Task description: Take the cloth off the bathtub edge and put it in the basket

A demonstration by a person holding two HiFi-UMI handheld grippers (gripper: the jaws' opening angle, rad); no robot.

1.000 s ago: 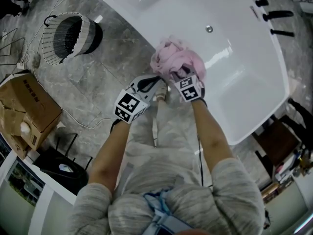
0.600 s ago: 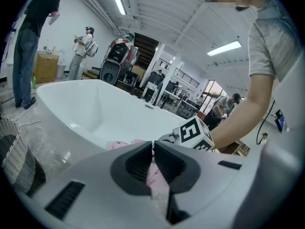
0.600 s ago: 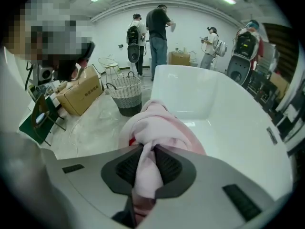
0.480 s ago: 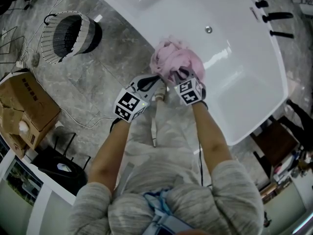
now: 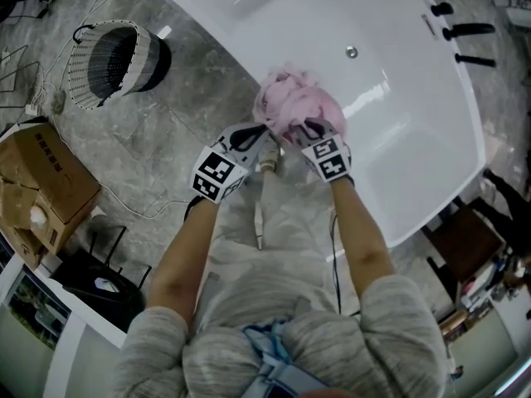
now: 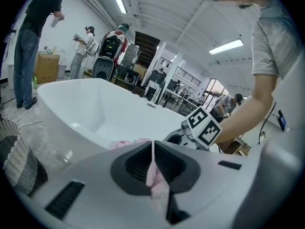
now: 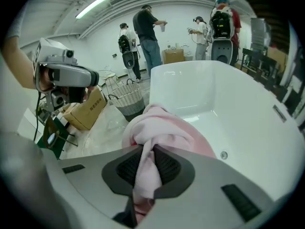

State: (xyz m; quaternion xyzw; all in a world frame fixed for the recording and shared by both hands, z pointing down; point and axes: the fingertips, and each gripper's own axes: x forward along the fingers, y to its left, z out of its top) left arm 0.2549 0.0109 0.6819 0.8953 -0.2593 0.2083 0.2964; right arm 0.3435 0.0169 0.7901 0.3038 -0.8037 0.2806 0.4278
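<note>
The left gripper pinches a thin fold of the cloth. The right gripper has just been closing on a thick bunch. Lifting it off the bathtub and carrying it to the basket remain.

One white bathtub, one pink cloth, one wicker basket and one cardboard box. Two grippers: the left gripper and the right gripper. Four black fittings line the bathtub's rim by one corner.
</note>
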